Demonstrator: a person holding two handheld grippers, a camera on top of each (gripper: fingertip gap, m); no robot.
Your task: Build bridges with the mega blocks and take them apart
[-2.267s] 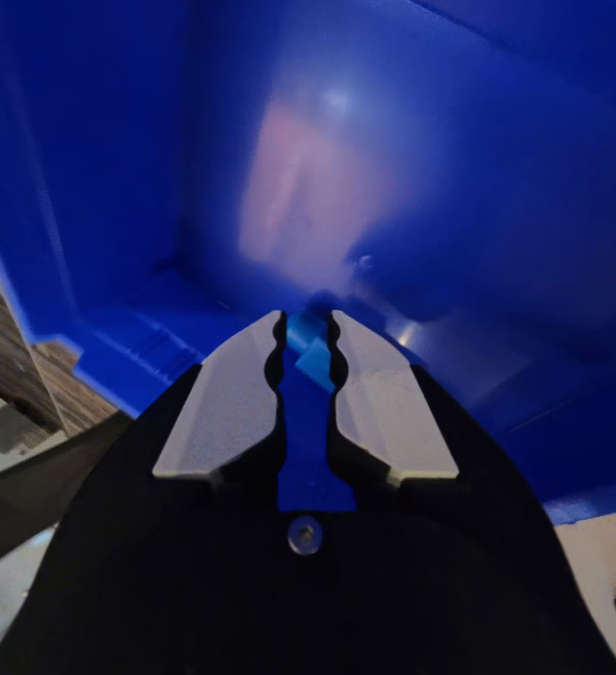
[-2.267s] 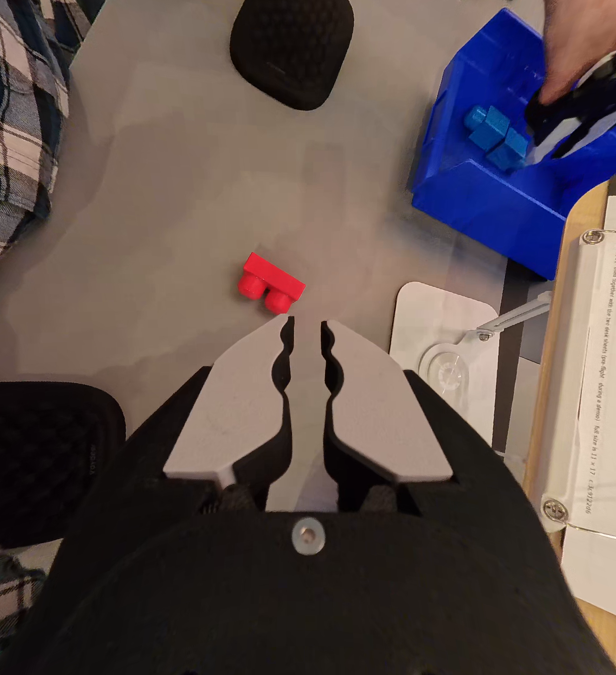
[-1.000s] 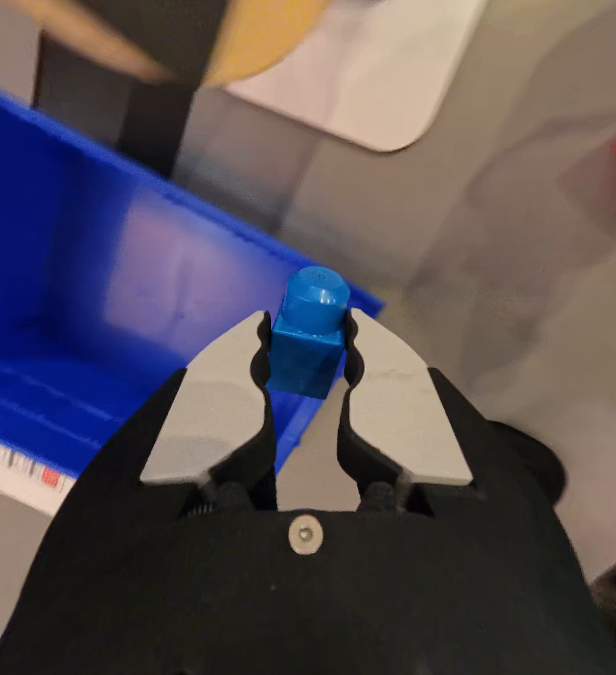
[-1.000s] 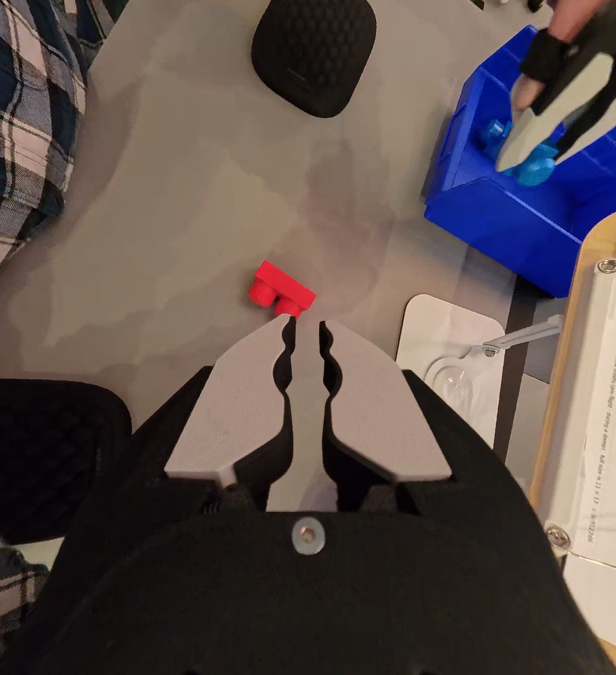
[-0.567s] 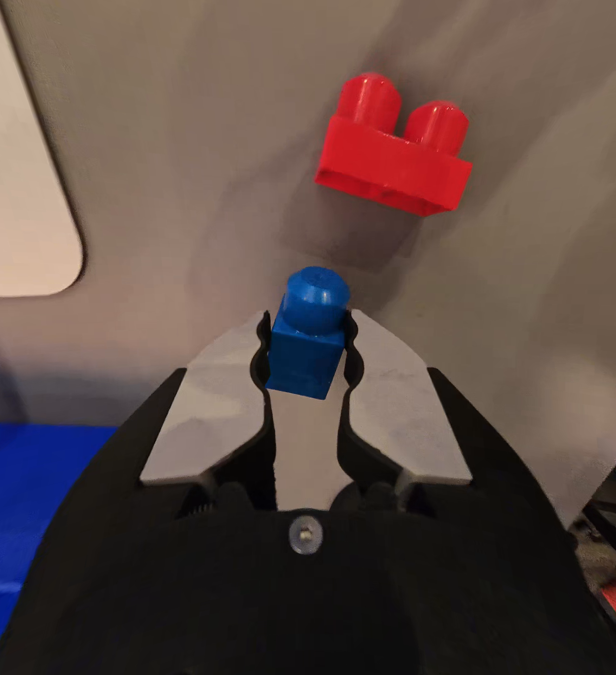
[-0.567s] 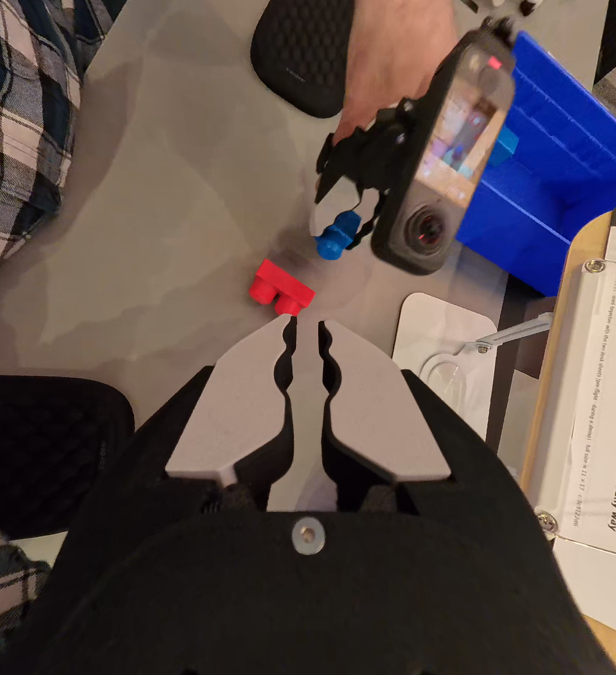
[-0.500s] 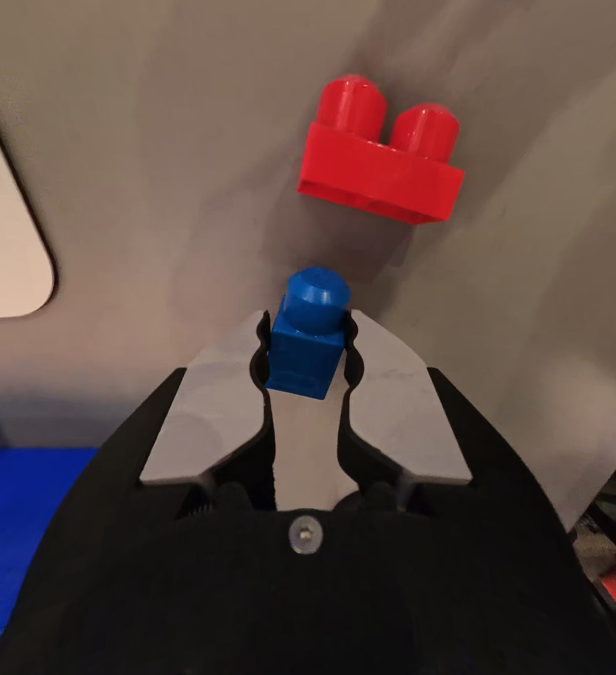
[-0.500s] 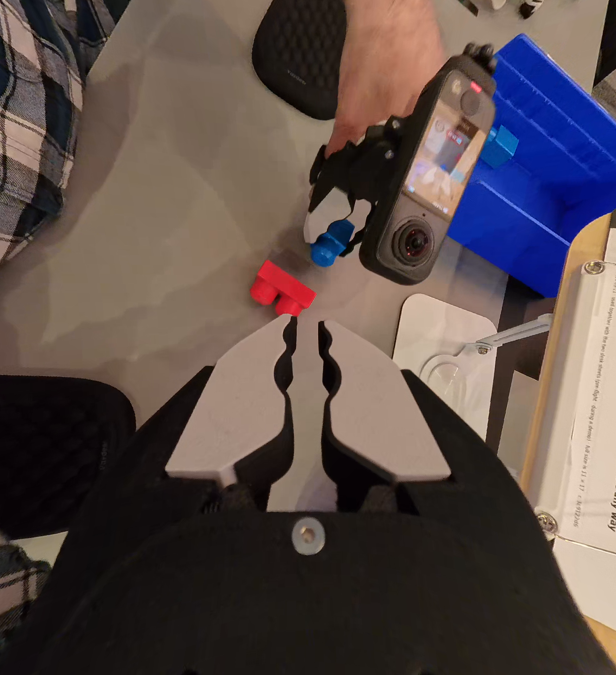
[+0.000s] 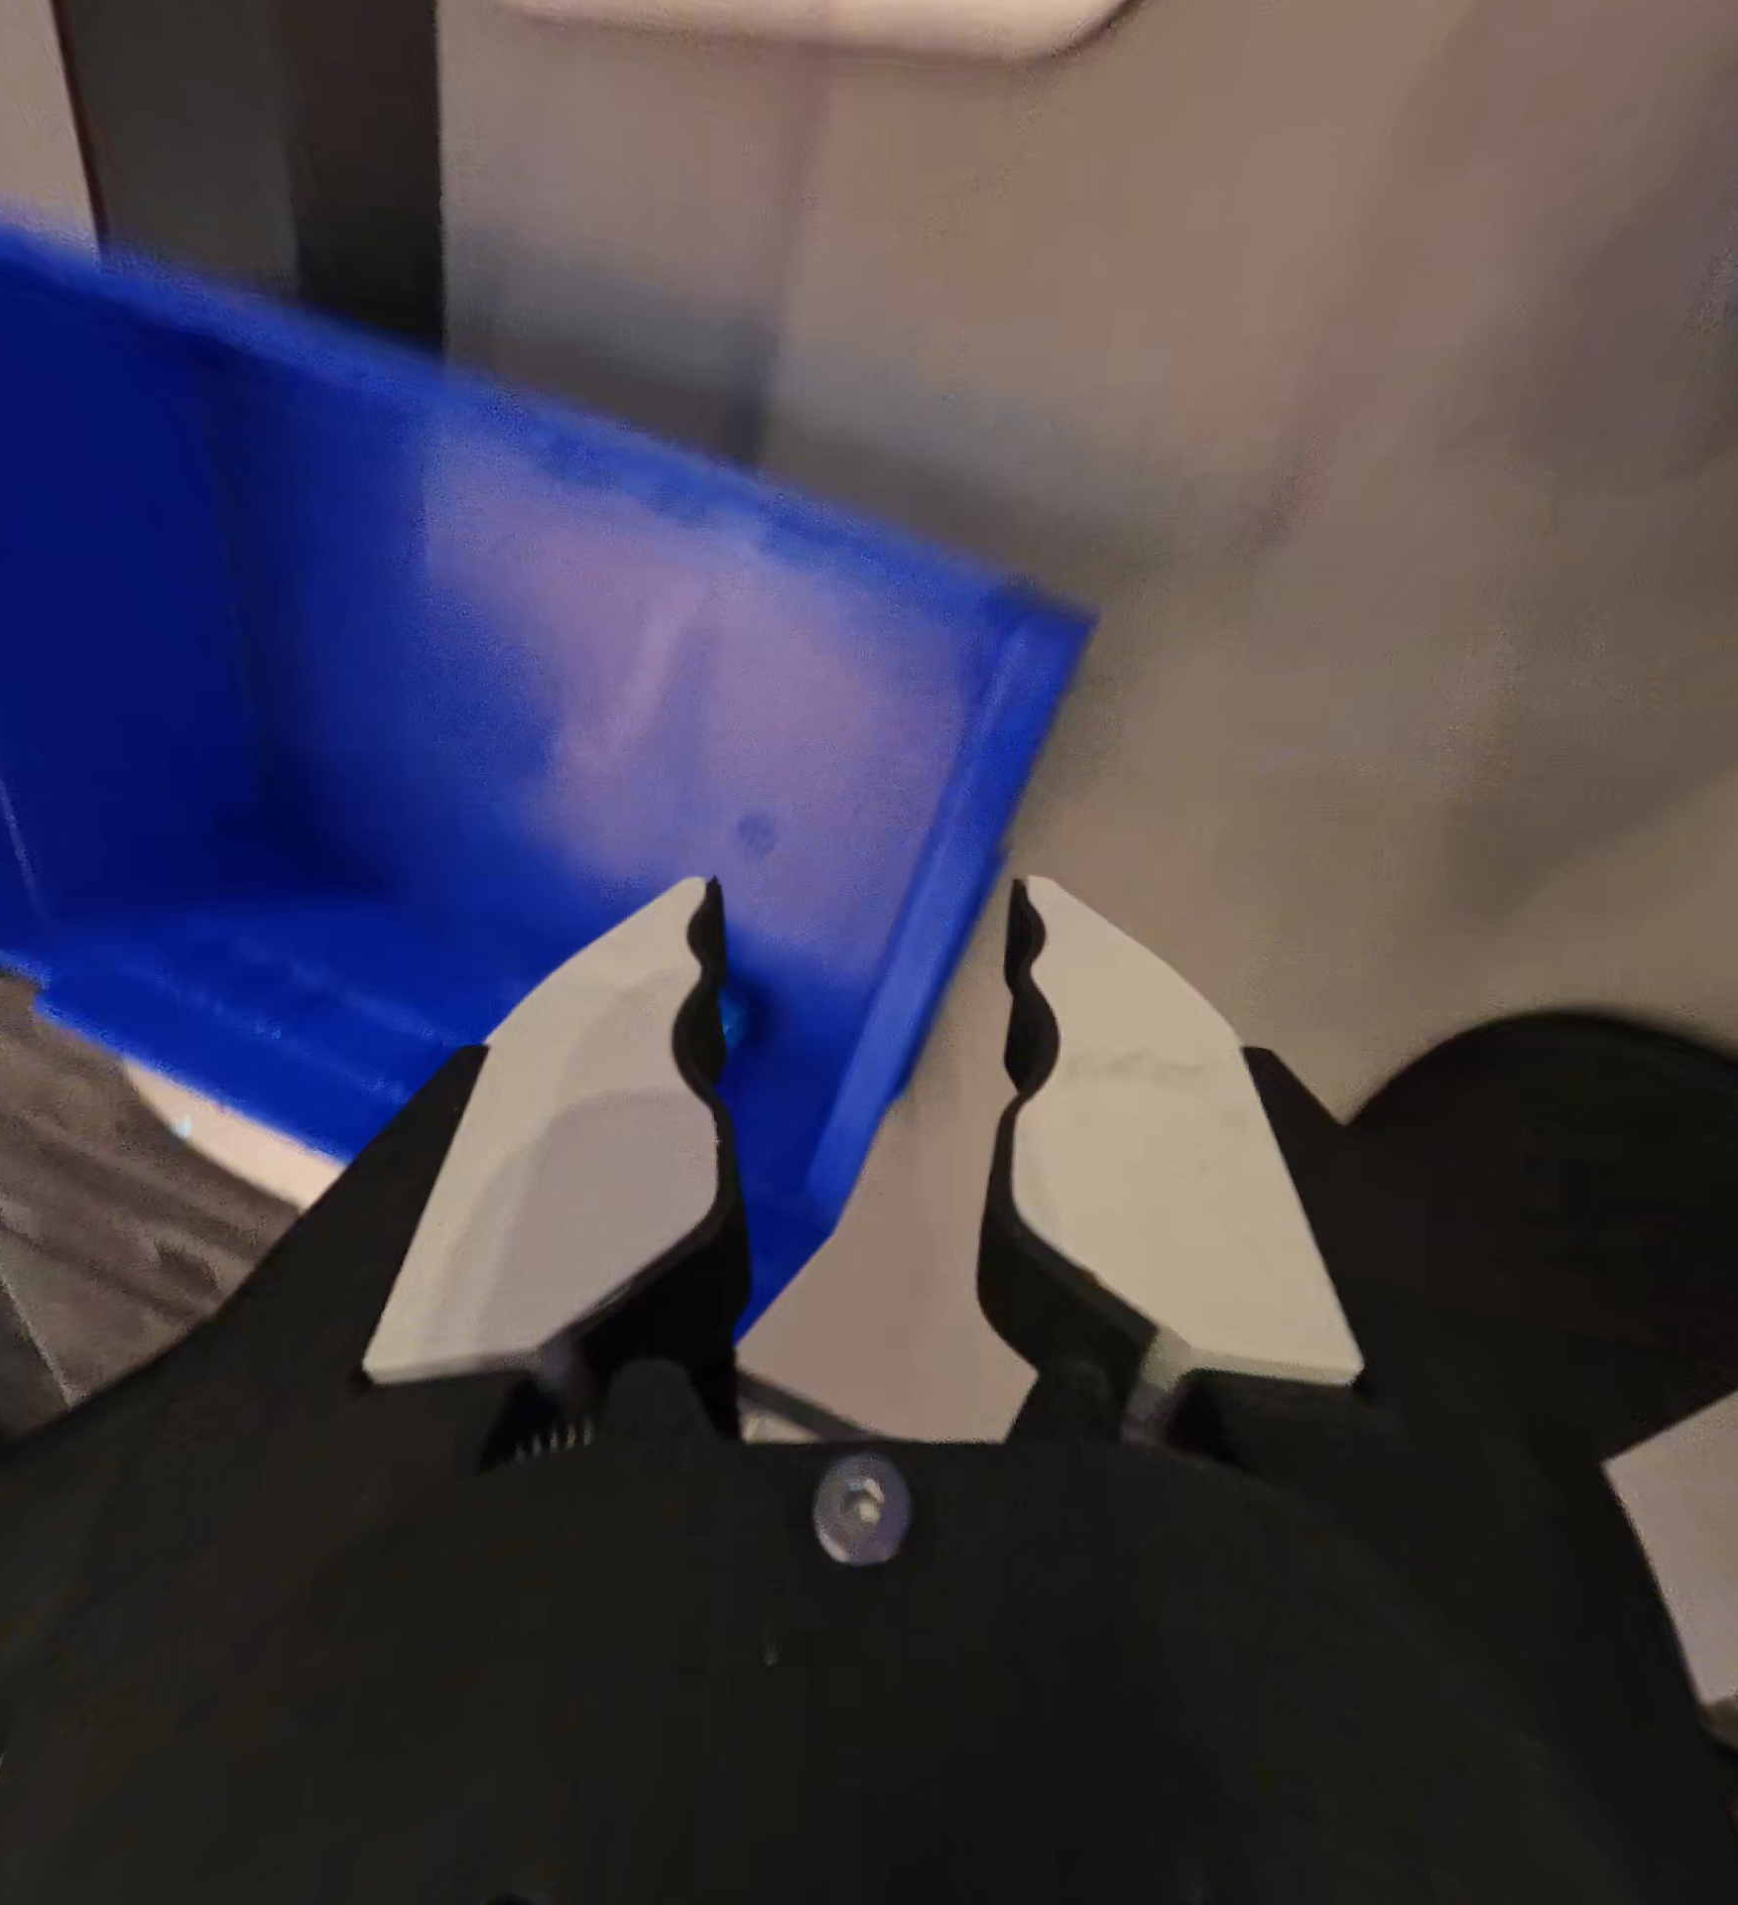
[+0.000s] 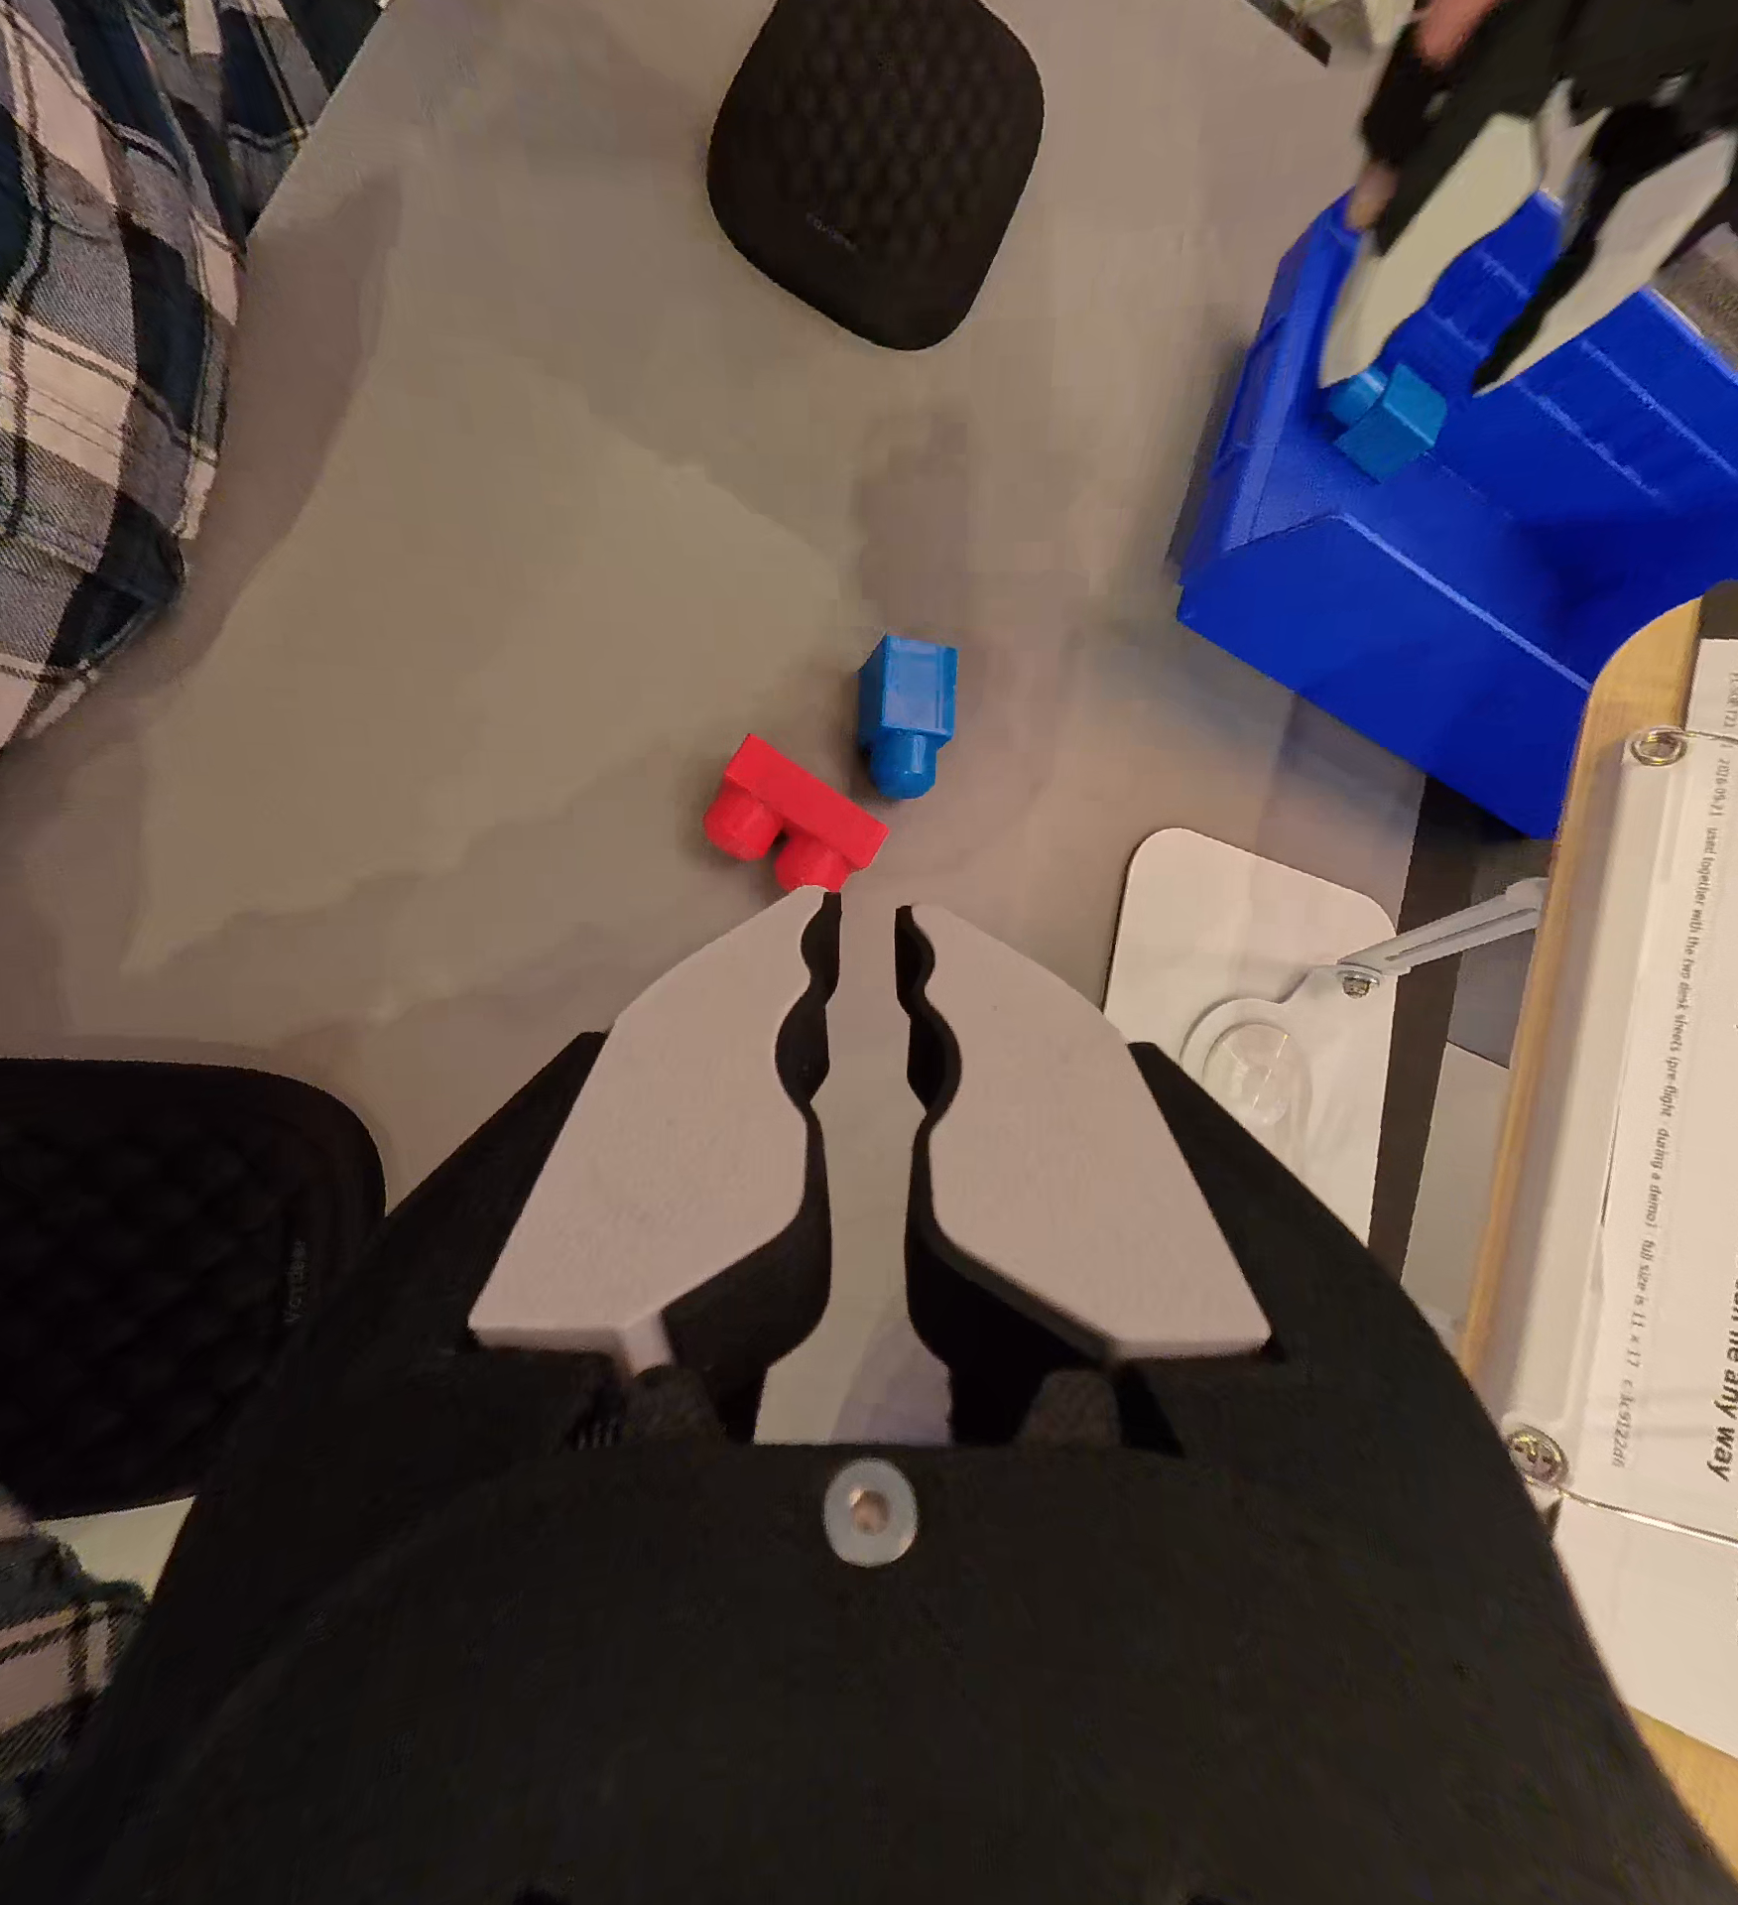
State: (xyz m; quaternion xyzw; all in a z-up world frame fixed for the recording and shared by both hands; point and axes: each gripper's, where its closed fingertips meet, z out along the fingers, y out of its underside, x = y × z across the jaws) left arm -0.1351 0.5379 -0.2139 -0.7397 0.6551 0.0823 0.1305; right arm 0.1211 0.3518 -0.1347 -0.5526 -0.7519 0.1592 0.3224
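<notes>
A grey tabletop (image 10: 494,577) fills the scene under warm, dim light, with soft patches of shadow. A wooden board (image 10: 1525,1031) overlaps its right edge. Past the table, dark carpet (image 9: 71,1185) shows, blurred.
</notes>
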